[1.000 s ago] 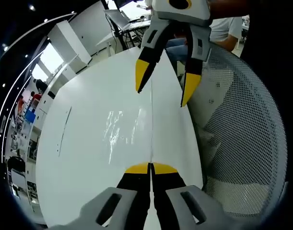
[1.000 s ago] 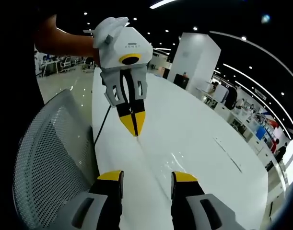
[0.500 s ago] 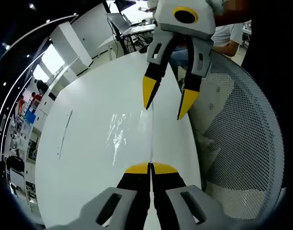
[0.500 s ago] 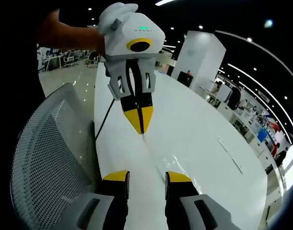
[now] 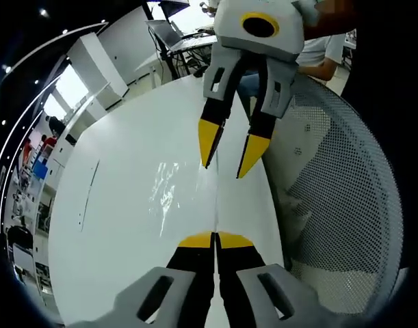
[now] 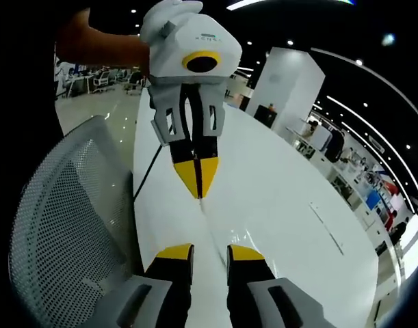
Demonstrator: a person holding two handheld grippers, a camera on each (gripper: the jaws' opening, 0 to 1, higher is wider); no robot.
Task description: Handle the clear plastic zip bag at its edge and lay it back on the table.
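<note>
Nearest in the left gripper view: left gripper (image 5: 215,240), yellow tips pressed together, clamped on the near end of the clear plastic zip bag's (image 5: 188,188) edge. Bag stretched taut between the two tools just above the white table (image 5: 120,205), long axis running straight away from the jaws, its top edge seen as one thin straight line. Film transparent and glossy, crinkled, with bright streaks of glare left of that line; far outline hard to trace against the white surface.

Farther along the line: right gripper (image 5: 223,156), reaching in from the top, grey body, black fingers, yellow wedge-shaped tips slightly apart and straddling the bag's edge; contact with the film impossible to tell. In the right gripper view, right gripper (image 6: 210,251) with a narrow gap between its tips, and left gripper (image 6: 198,190) opposite, tips meeting in a point on the edge line, held by a person's hand (image 6: 102,49).

Beside the table: white mesh chair back (image 5: 338,178), perforated and curved. Beyond: glossy smooth tabletop, white pillar (image 6: 280,75), ceiling light strips.
</note>
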